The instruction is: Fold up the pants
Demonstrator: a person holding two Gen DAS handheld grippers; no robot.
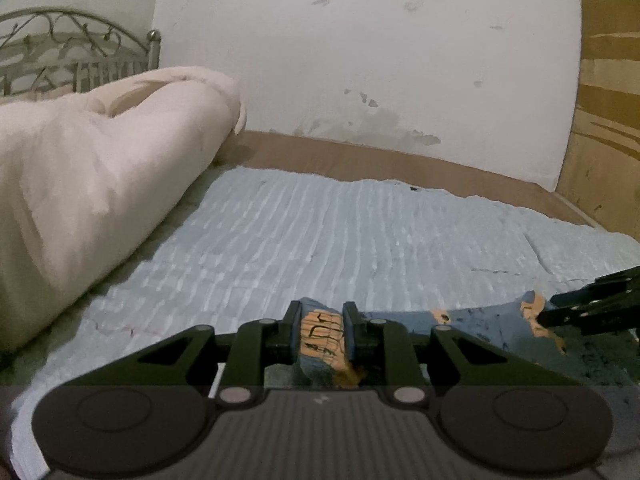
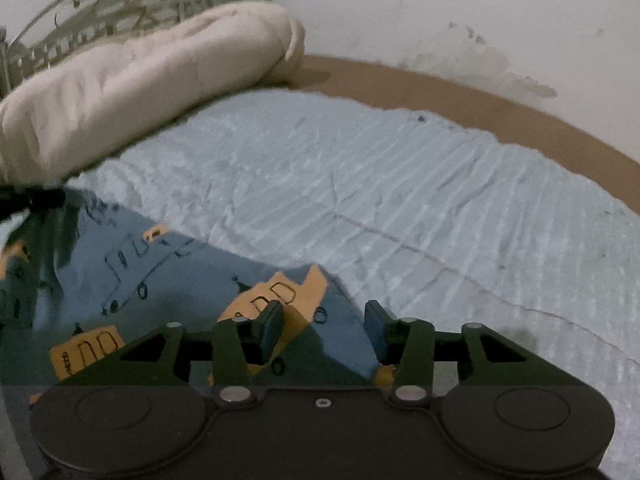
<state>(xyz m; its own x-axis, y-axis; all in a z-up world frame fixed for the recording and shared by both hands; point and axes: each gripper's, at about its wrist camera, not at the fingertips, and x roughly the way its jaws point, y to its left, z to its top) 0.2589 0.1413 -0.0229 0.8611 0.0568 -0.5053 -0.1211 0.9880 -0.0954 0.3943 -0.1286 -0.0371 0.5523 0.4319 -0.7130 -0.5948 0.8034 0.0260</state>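
Left wrist view: pants (image 1: 320, 340), blue with orange vehicle print, bunched between pads of left gripper (image 1: 322, 334), clamped tight, likely to carry edge across for fold. Right gripper (image 2: 324, 328) hangs over pants edge lying flat on bed, jaws apart, pads off cloth; looks like release after laying it down. Pale blue ribbed bedspread (image 2: 400, 184) beneath, rolled cream quilt (image 1: 100, 168) near metal headboard (image 1: 60, 52), stained white wall (image 1: 360, 60) behind.
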